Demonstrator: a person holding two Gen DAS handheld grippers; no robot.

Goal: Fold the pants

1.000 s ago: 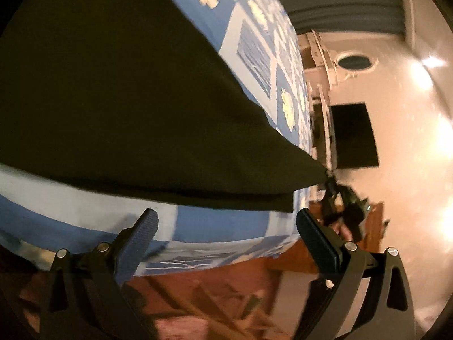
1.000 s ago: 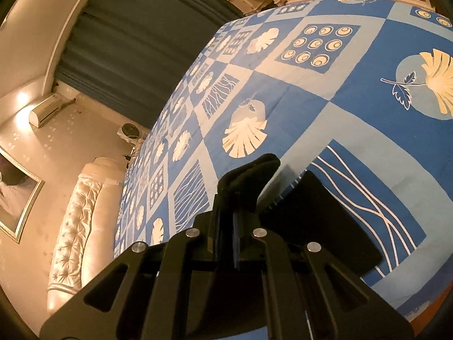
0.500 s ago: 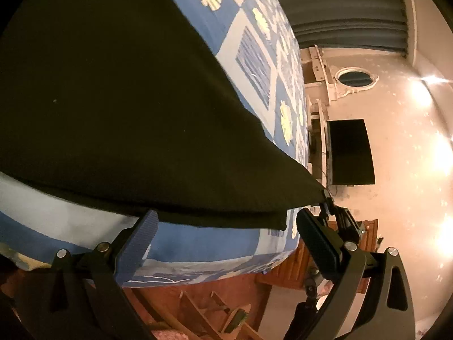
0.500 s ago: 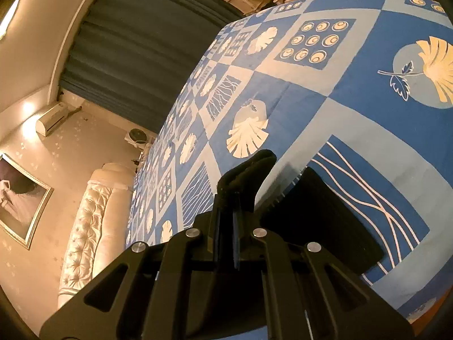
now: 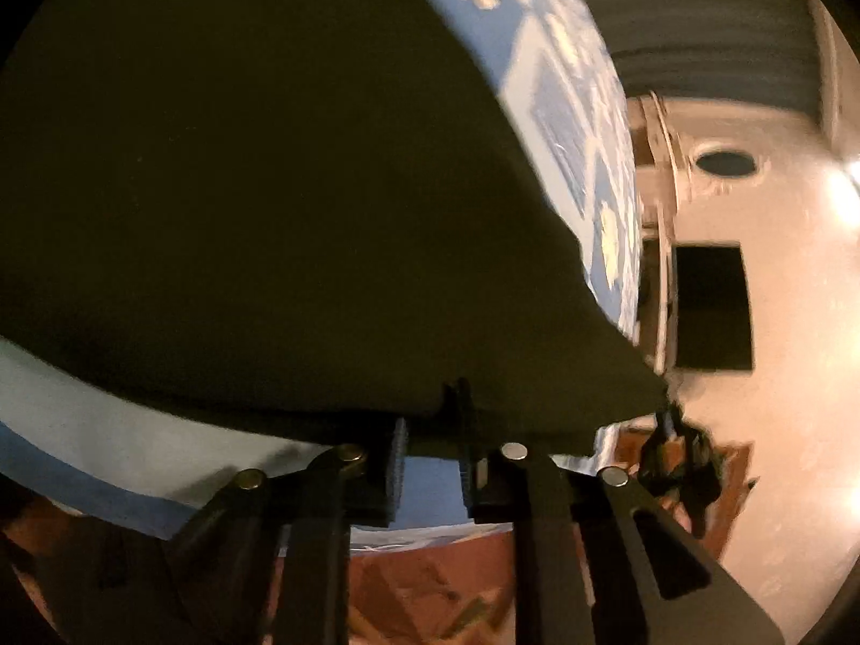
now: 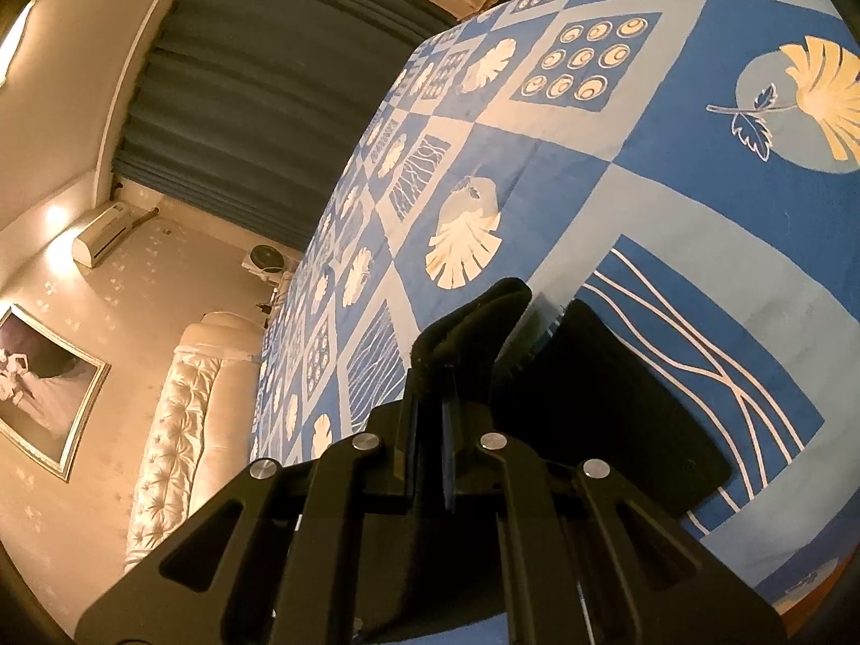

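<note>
The pants (image 5: 279, 204) are dark, almost black in this warm light, and lie spread over the blue patterned bedspread (image 5: 570, 123) of a bed, reaching down to the bed's near edge; in the left wrist view their cloth fills most of the picture, with a long straight edge running along the bed's near edge and narrowing to a point at the right, where that corner of cloth hangs out past the bed's corner; the left gripper (image 5: 430, 462) sits at that near edge with its jaws drawn in narrow and pinched on the hem of the pants, a small ridge of cloth standing up between the pads; the picture is somewhat blurred; in the right wrist view the right gripper (image 6: 430, 446) has its jaws tight together on another part of the pants (image 6: 607, 403), a bunch of dark cloth rising above the fingertips and a flat flap lying to the right on the bedspread (image 6: 672, 172) near the bed's near edge; beyond that, the bedspread shows squares of leaves, rings and wavy lines; a cream tufted headboard (image 6: 177, 419) stands at the far end of the bed, dark curtains (image 6: 258, 86) hang along its far side, and a framed picture (image 6: 43, 392) and an air conditioner (image 6: 102, 234) are on the wall.
</note>
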